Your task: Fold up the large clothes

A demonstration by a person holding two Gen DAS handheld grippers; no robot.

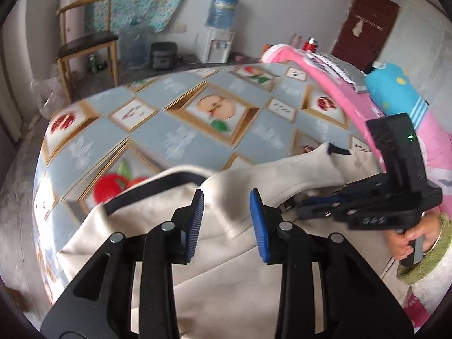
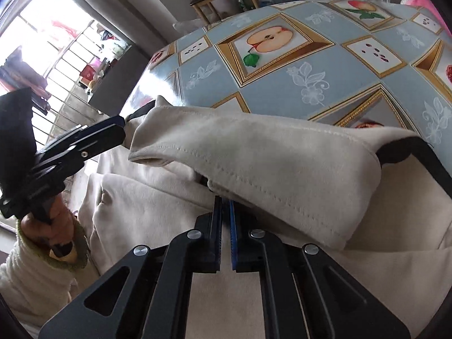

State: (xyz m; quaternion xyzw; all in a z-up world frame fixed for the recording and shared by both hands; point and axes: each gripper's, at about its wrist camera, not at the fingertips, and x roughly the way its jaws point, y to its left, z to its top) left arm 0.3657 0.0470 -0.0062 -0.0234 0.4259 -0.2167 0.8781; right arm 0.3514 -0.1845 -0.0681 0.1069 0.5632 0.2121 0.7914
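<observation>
Cream coat (image 2: 254, 152): our right claw (image 2: 224, 206) pinches its folded sleeve; left claw (image 1: 226, 197) hangs open, empty. We should lay it flat along the bench (image 2: 325, 65).

The left wrist camera looked steeply down along its own fingers, close above the cream garment (image 1: 226, 282), facing the far wall and door. The right wrist camera hung equally close, facing a window. Both views shared the garment, the fruit-print tablecloth (image 1: 158, 130) and the wooden chair (image 1: 84, 42).
</observation>
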